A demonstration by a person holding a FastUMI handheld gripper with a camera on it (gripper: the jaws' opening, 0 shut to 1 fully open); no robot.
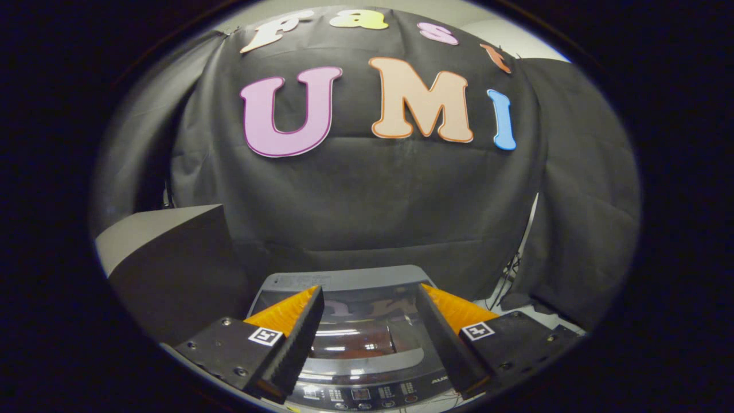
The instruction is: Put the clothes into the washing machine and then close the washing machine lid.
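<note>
A top-loading washing machine [344, 280] stands below and just ahead of my fingers. Its glass lid [367, 330] lies flat and closed, reflecting the wall above. Something reddish shows faintly through the glass. The control panel [367, 393] with buttons runs along the near edge of the machine. My gripper [370, 295] hovers above the lid, open, with nothing between its fingers. The lid shows in the gap between the two fingers.
A dark box-shaped block [172, 258] with a pale top stands left of the machine. Black cloth covers the wall behind. Cables [510, 269] hang at a gap in the cloth to the right, above a pale floor.
</note>
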